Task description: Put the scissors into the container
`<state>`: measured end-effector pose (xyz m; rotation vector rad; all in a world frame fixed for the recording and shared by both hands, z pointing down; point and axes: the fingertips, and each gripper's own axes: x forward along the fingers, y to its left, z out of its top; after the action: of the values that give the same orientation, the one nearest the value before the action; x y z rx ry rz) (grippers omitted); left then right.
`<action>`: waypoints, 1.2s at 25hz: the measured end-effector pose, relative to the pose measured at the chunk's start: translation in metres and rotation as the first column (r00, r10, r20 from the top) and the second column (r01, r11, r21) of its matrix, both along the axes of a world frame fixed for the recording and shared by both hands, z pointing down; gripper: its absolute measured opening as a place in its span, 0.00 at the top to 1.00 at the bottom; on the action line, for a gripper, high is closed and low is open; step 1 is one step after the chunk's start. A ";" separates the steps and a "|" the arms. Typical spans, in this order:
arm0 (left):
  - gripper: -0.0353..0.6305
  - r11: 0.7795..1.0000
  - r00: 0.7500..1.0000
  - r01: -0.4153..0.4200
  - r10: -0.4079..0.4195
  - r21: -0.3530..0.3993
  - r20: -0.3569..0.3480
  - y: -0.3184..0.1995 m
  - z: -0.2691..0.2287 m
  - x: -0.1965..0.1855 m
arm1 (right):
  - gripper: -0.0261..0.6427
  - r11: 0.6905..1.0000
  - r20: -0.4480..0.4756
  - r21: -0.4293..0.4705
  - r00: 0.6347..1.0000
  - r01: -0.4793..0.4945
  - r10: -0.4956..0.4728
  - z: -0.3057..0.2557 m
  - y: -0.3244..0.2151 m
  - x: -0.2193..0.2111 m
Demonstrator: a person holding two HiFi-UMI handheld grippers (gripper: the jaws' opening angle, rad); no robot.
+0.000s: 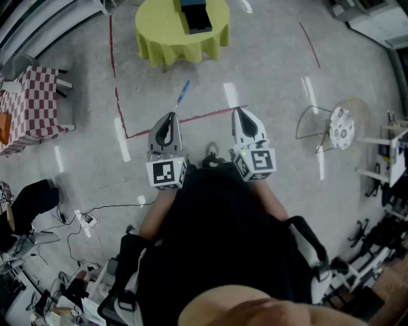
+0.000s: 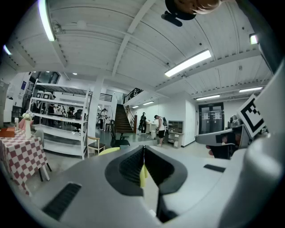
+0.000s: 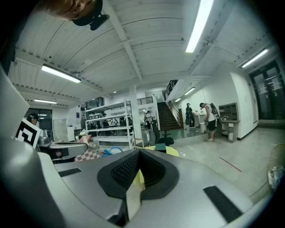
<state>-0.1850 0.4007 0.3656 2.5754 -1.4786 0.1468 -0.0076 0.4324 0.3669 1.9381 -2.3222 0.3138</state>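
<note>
From the head view I look down on both grippers held side by side at waist height over the floor. The left gripper (image 1: 167,116) (image 2: 143,149) has its pads pressed together with nothing between them. The right gripper (image 1: 241,112) (image 3: 138,153) is shut and empty too. A thin pale stick-like object with a blue end (image 1: 183,92) shows just past the left gripper's tip; whether it is the scissors, I cannot tell. Far ahead, a dark blue container (image 1: 194,16) (image 3: 161,148) sits on a round table with a yellow cloth (image 1: 159,32) (image 2: 109,150).
A red-checked table (image 1: 32,102) stands at the left. A wire chair with a round seat (image 1: 341,127) is at the right. Red tape lines (image 1: 118,102) mark the floor. Cables (image 1: 86,219) trail at lower left. White shelving (image 2: 62,120) and distant people (image 2: 158,129) lie beyond.
</note>
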 end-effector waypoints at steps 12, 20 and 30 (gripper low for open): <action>0.94 1.000 1.000 -0.018 0.018 -0.002 0.009 0.005 0.004 0.000 | 0.97 1.000 0.055 0.009 0.998 -0.023 0.023 -0.001 0.009 0.000; 0.94 1.000 0.999 -0.030 0.030 -0.004 0.022 0.007 0.008 0.017 | 0.97 1.000 0.054 0.020 0.999 -0.004 0.003 -0.003 0.012 0.013; 0.94 1.000 0.999 0.008 -0.008 -0.013 0.037 0.009 0.009 0.061 | 0.97 0.999 0.066 0.006 0.997 0.049 -0.049 0.008 0.009 0.056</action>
<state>-0.1240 0.4094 0.3743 2.5695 -1.4951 0.2042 0.0488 0.4416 0.3747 1.8970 -2.4090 0.3742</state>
